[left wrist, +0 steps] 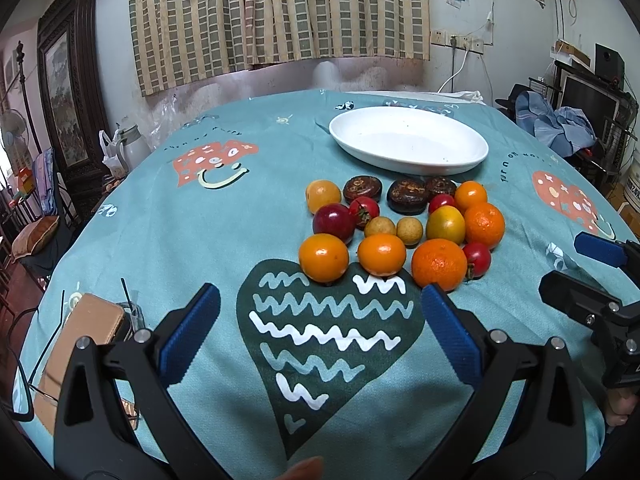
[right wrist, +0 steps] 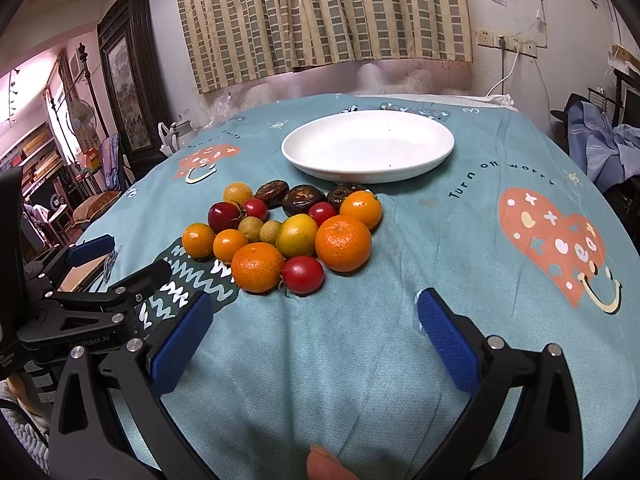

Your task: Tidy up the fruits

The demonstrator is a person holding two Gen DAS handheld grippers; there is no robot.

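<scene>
A cluster of small fruits (left wrist: 400,228) lies on the teal tablecloth: several oranges, red tomatoes, a yellow fruit (right wrist: 297,235), two pale longans and three dark brown fruits (right wrist: 304,199). Behind it stands an empty white oval plate (left wrist: 408,138) (right wrist: 368,146). My left gripper (left wrist: 320,312) is open just short of the nearest oranges, holding nothing. My right gripper (right wrist: 314,316) is open too, empty, near the closest orange (right wrist: 258,267) and tomato (right wrist: 303,275). Each gripper shows at the edge of the other's view.
A tan phone case (left wrist: 80,340) and glasses lie on the cloth at the front left. A jug and plastic bag (left wrist: 120,148) stand past the table's left edge. Curtained wall behind; clothes and a monitor (left wrist: 588,100) at right.
</scene>
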